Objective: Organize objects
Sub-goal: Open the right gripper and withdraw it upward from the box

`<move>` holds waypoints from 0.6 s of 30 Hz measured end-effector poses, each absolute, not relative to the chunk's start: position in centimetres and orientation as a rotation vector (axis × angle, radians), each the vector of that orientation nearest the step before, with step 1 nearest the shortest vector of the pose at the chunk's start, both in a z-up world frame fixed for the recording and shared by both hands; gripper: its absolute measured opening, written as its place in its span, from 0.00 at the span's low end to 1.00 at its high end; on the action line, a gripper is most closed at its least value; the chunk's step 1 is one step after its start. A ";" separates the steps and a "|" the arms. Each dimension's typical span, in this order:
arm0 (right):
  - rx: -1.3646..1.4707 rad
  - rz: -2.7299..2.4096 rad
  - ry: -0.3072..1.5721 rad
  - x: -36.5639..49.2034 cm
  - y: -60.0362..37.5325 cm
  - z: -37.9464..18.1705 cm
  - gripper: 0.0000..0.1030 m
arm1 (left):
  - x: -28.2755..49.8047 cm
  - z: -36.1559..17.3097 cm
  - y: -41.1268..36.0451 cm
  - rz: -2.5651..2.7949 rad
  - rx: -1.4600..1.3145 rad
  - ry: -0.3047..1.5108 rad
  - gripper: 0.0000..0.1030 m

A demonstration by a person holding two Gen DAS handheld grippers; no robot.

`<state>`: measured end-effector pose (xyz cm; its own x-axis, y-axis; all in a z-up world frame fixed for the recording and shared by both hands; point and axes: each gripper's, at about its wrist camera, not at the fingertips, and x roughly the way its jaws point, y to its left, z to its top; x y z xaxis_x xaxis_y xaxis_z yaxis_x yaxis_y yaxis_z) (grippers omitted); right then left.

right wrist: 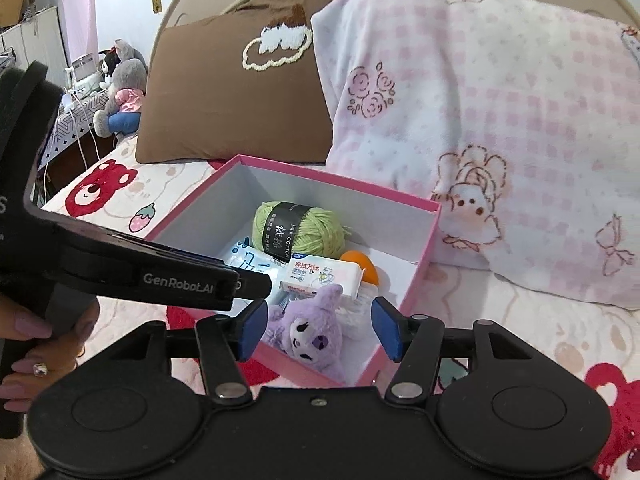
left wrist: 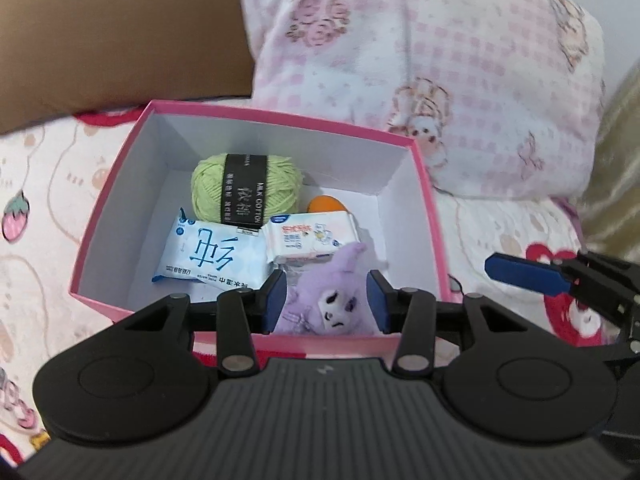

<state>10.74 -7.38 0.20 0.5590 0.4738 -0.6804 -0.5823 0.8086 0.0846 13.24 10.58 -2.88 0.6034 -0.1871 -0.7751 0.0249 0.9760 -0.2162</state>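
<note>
Left wrist view: left claw (left wrist: 327,302) parted, gripping nothing, right claw (right wrist: 318,330) likewise, above purple plush (left wrist: 324,300) lying in pink box (left wrist: 276,118), six o'clock corner. Drop-off apparently done; next, fetching another item.

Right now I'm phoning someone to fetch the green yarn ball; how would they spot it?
Find the pink cardboard box on the bed, before the pillows. The light green yarn ball lies at its far wall, behind two white wipe packets. Only it is round, fuzzy and wrapped in a black paper band.
</note>
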 end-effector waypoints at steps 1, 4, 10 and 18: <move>-0.156 0.623 0.748 10.4 -7.6 0.6 0.61 | 13.1 -2.4 10.1 -0.124 -0.170 0.922 0.42; -0.158 0.623 0.725 9.4 -8.3 1.8 0.63 | 12.2 -0.9 9.4 -0.138 -0.150 0.922 0.42; -0.168 0.589 0.689 7.5 -9.6 3.8 0.67 | 9.8 1.2 8.6 -0.125 -0.132 0.922 0.45; -0.142 0.633 0.668 4.6 -10.5 5.2 0.72 | 6.6 2.8 8.5 -0.104 -0.146 0.948 0.46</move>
